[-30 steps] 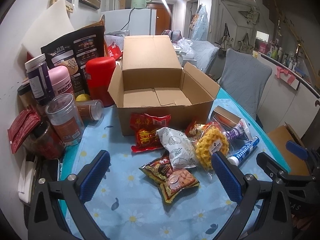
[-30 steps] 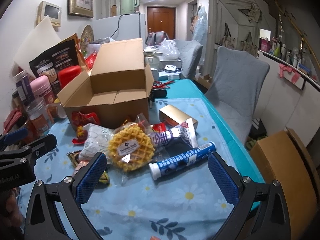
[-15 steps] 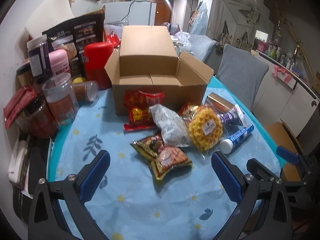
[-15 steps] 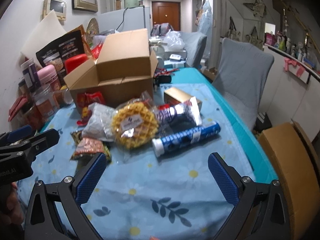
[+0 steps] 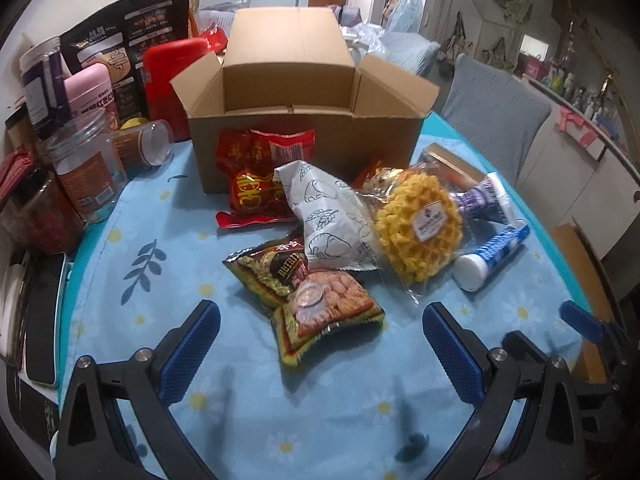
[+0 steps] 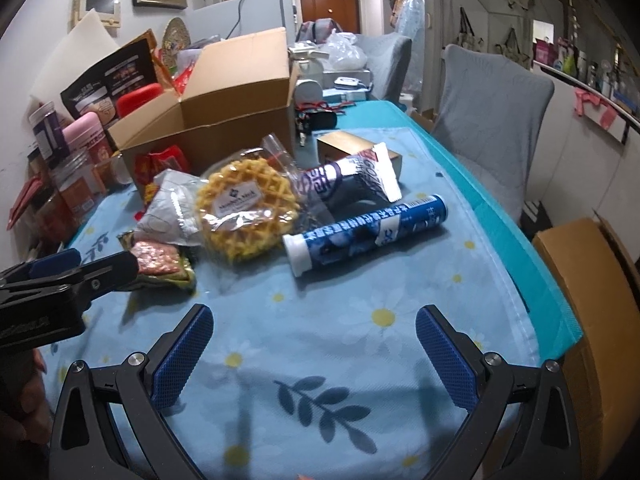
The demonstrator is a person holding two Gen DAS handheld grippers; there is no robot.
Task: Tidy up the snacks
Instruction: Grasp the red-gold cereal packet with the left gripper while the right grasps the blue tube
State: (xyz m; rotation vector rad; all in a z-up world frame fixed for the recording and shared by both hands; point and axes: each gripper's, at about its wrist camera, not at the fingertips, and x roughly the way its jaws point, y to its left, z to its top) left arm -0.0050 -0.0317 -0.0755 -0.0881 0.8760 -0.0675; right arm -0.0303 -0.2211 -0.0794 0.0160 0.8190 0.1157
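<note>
An open cardboard box (image 5: 296, 92) stands on the blue flowered tablecloth; it also shows in the right wrist view (image 6: 224, 100). In front lie a red packet (image 5: 260, 184), a white printed packet (image 5: 332, 216), a peanut packet (image 5: 320, 304), a bagged yellow waffle (image 5: 420, 228) (image 6: 248, 208), a purple packet (image 6: 352, 176), a gold box (image 6: 348, 144) and a blue tube (image 6: 368, 228). My left gripper (image 5: 320, 356) is open and empty, just short of the peanut packet. My right gripper (image 6: 316, 356) is open and empty, short of the blue tube.
Jars (image 5: 84, 168), a pink tin (image 5: 92, 92), a red canister (image 5: 172, 72) and a black bag (image 5: 132, 44) crowd the table's left side. A grey chair (image 6: 492, 108) stands at the right edge. A cardboard box (image 6: 592, 280) sits beyond the right edge.
Both grippers have dropped lower and pulled back toward the table's near edge. The box now looks farther and its inside is less visible. No snack has moved.
</note>
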